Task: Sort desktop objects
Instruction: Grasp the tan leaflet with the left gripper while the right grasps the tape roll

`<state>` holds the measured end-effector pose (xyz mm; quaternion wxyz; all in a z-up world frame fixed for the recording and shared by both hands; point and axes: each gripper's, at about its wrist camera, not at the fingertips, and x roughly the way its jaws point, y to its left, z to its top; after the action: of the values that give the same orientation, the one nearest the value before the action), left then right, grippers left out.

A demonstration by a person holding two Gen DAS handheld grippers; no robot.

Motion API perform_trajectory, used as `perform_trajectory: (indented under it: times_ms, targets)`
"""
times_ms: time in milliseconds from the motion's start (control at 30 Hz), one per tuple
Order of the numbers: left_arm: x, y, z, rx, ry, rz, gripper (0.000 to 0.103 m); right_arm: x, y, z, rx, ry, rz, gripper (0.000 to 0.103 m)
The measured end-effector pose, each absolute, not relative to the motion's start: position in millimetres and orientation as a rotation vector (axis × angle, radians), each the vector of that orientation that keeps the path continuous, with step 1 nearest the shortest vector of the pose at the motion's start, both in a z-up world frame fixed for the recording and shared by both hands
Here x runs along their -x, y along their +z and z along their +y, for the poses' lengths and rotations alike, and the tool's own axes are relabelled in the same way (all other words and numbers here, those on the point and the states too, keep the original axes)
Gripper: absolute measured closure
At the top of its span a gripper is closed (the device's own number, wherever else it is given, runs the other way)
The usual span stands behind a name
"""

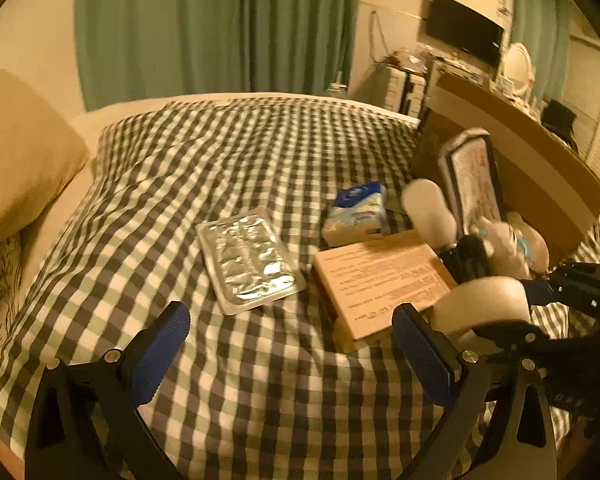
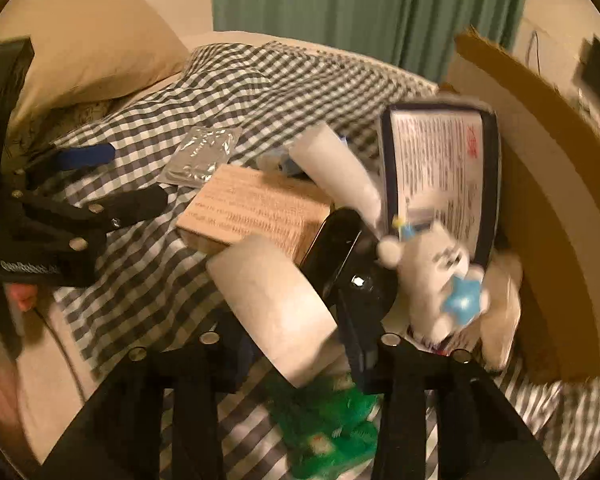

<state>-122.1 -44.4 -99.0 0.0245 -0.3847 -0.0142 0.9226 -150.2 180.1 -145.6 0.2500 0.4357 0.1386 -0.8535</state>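
Note:
My left gripper (image 1: 292, 328) hangs open over the checked bedspread (image 1: 228, 152), nothing between its blue pads; it also shows in the right wrist view (image 2: 112, 180). Ahead of it lie a silver blister pack (image 1: 252, 256) (image 2: 204, 152), a brown printed box (image 1: 384, 280) (image 2: 256, 204) and a blue tissue pack (image 1: 358, 212). My right gripper (image 2: 300, 344) (image 1: 512, 304) is shut on a white cylinder end (image 2: 272, 300) (image 1: 484, 304) of a white-and-black object. A small white plush with a blue star (image 2: 440, 272) (image 1: 504, 244) sits beside it, blurred.
An open cardboard box (image 1: 540, 168) (image 2: 540, 160) stands at the right with a dark-edged printed packet (image 1: 476, 184) (image 2: 440, 160) leaning inside. A green packet (image 2: 328, 420) lies under my right gripper. A pillow (image 1: 16, 152) is at the left. Curtains hang behind the bed.

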Motion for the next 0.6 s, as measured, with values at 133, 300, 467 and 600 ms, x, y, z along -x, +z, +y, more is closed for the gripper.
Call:
perform_trajectory:
  times_ms: [133, 300, 467, 600]
  targets:
    - [123.3, -100.7, -30.9, 1.172, 2.792, 0.023, 0.0, 134.9, -138.5, 197.6, -1.214, -2.334, 0.258, 0.077]
    - [124.9, -98.2, -13.2, 1.143, 2.677, 0.063, 0.0, 117.2, -112.5, 226.5, -1.15, -2.418, 0.074, 0.087]
    - [146.7, -98.7, 6.7, 1.134, 2.566, 0.174, 0.0, 117.5, -105.4, 261.8, -1.161, -2.528, -0.056, 0.099]
    - [171.5, -121.5, 18.3, 1.189, 2.537, 0.254, 0.0, 132.2, -101.6, 275.0, -1.182, -2.623, -0.118, 0.099]
